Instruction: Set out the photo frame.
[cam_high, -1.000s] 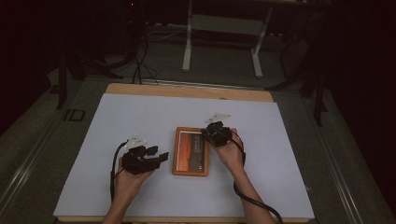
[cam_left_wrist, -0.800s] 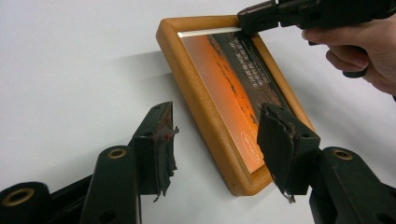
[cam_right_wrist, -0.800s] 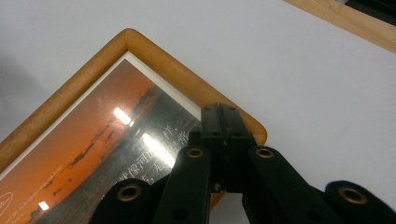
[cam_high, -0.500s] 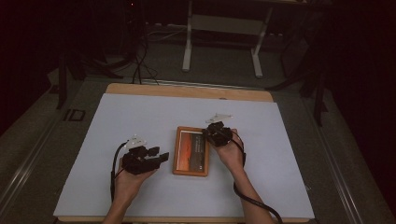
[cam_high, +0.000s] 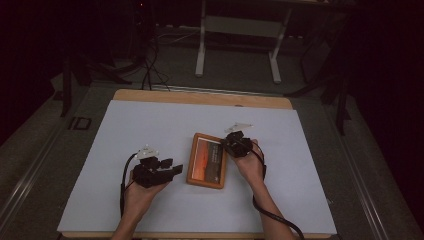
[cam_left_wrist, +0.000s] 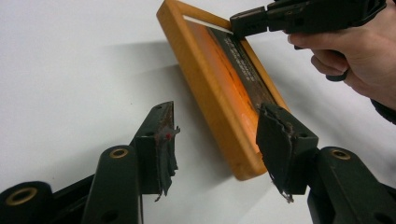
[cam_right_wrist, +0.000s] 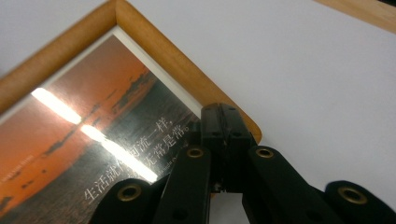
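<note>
Wooden picture frame (cam_high: 207, 160) lies flat on the white table cover (cam_high: 150, 125), sunset print with white lettering facing up. Right gripper (cam_high: 233, 144), jaws pressed together, rests its tips on the frame's far right corner; left gripper (cam_high: 172, 168) sits just left of the frame, jaws spread, one edge between them. Likely steadying before a lift: the left must close on that near edge.

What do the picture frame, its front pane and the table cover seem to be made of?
Picture frame: likely wood, smooth orange-brown finish; faint grain and mitred corner show in the right gripper view. Front pane: glossy, glass or clear plastic; it mirrors bright light streaks. Table cover: matte white sheet, paper or plastic; uncertain.
</note>
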